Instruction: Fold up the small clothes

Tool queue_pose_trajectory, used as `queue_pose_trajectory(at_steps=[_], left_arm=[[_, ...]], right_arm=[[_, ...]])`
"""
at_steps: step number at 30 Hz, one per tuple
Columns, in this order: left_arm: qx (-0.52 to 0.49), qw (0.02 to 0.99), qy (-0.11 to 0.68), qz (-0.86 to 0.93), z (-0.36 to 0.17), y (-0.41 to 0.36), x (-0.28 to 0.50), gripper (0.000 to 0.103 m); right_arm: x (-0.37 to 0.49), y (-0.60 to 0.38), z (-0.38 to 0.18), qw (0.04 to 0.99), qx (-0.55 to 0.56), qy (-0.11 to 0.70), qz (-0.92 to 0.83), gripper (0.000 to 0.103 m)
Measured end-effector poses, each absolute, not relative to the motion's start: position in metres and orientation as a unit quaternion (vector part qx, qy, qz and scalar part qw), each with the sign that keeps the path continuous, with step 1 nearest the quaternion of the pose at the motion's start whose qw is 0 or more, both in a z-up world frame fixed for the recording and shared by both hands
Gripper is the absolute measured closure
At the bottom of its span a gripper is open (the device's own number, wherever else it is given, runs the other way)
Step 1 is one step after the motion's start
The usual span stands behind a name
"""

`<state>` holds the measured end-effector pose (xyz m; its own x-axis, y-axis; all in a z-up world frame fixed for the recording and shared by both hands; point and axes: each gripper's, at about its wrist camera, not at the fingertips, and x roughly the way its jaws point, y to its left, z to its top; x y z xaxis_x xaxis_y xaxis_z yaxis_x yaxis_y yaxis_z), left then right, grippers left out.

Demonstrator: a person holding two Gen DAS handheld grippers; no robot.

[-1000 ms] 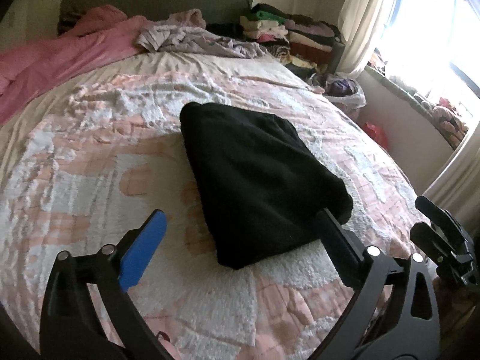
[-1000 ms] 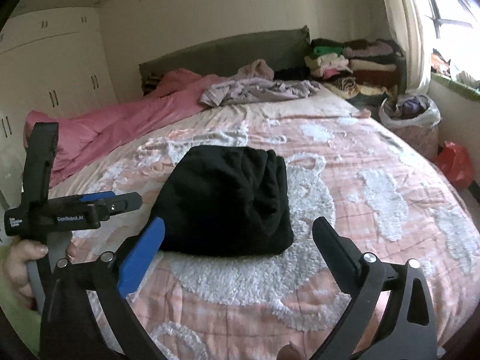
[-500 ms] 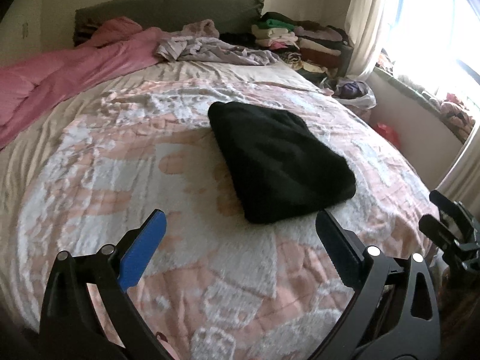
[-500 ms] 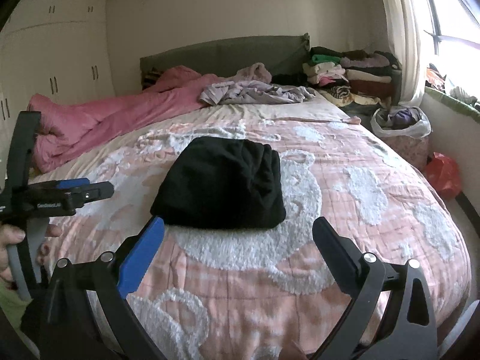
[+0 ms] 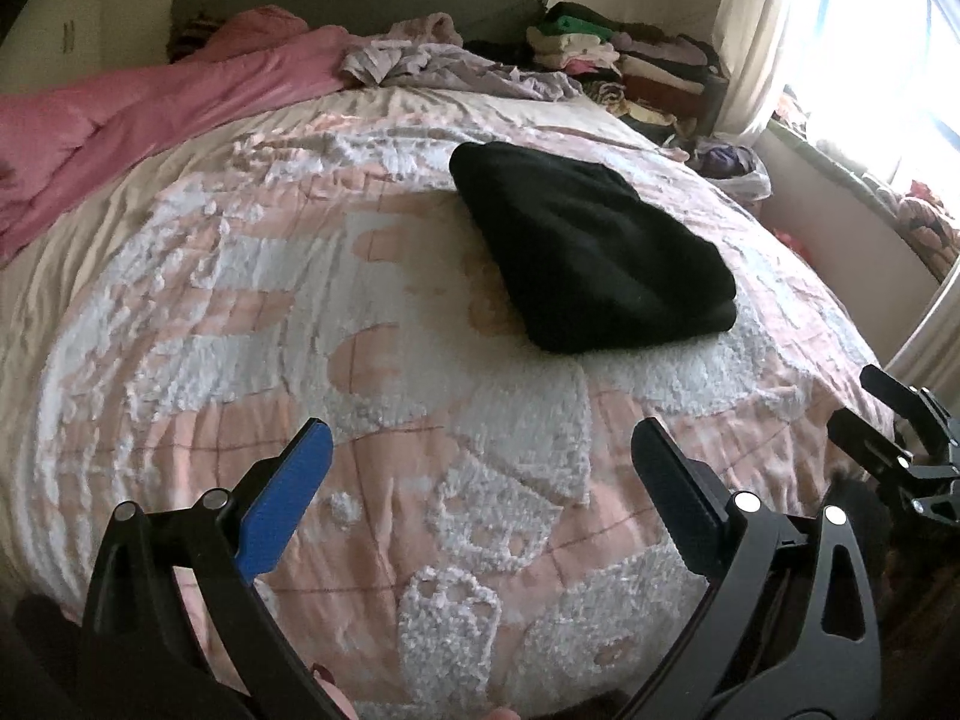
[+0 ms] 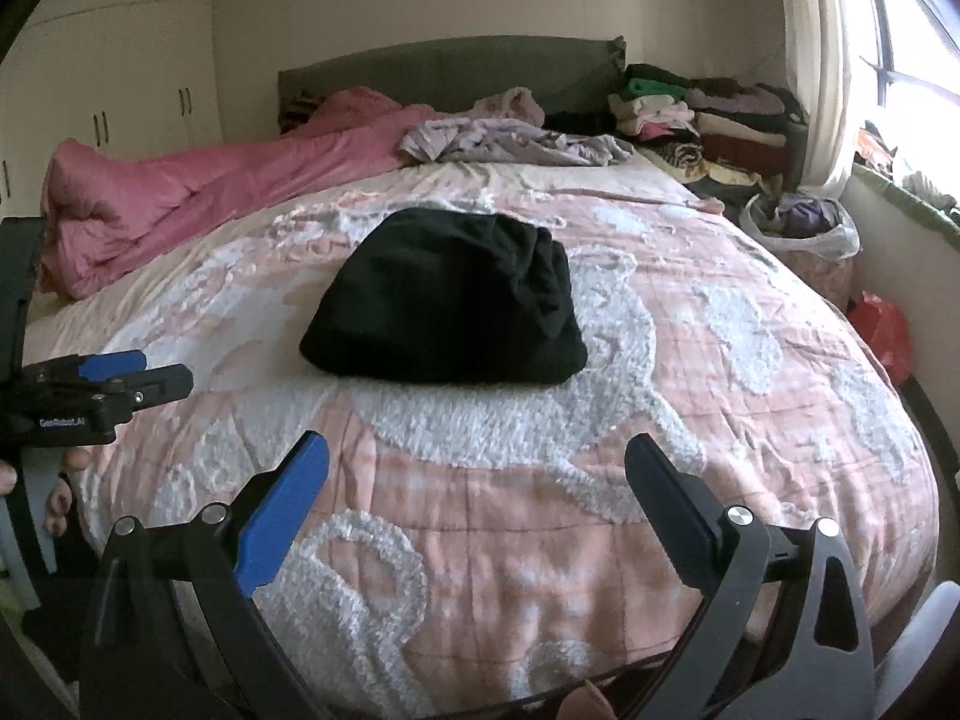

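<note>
Black garment (image 6: 447, 300): I've got it folded into a compact bundle, lying flat on the bedspread, around the middle of the bed. In the left wrist view it sits right of centre (image 5: 591, 249).
Its edges: from my right camera the near edge reads as a thick rounded fold, with some bunching along the right side.
Contact: nothing touches it; both of my tools are well clear of it.
Left gripper (image 5: 480, 462): jaws spread wide, nothing between them, hanging over the near end of the bed. The blue pad is on one finger, the other finger is black.
Left gripper from the other side (image 6: 135, 381): I see it at the left edge of my right camera, with a hand (image 6: 60, 480) wrapped round its grip below.
Right gripper (image 6: 477, 474): jaws also spread wide and empty, aimed up the bed with the bundle ahead of it.
Right gripper in the left view (image 5: 900, 444): just its black fingers poke in at the right edge, by the corner of the bed.
Bedspread (image 6: 690, 420): pink check with fluffy white patches, a bit rumpled towards the far side.
Pink duvet (image 6: 198, 198): heaped along the far left.
Lilac clothes (image 6: 516, 141): a loose crumpled pile near the headboard (image 6: 450, 66).
Folded stacks (image 6: 708, 114): piled at the far right, beside the curtain.
Bag (image 6: 798, 228): stuffed with cloth, on the floor by the window wall.
</note>
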<state>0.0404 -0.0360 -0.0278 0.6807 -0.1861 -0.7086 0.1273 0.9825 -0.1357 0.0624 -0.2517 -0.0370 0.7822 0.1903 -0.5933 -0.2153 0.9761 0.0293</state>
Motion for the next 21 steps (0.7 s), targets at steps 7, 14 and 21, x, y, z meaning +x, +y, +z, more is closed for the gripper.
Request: queue_pose_trajectory(at_steps=[7, 14, 21], left_arm=[[-0.038, 0.917, 0.388, -0.080, -0.0282, -0.0348, 0.0394, 0.010], [-0.038, 0.919, 0.386, -0.077, -0.0272, -0.0353, 0.0374, 0.010], [-0.037, 0.920, 0.384, -0.073, -0.0235, -0.0371, 0.0354, 0.010]], right_arm=[[0.0621, -0.2495, -0.0366, 0.944, -0.022, 0.311, 0.108, 0.005], [0.0615, -0.2499, -0.0354, 0.945, -0.020, 0.310, 0.107, 0.005], [0.0615, -0.2500, -0.0353, 0.944, -0.020, 0.310, 0.107, 0.005]])
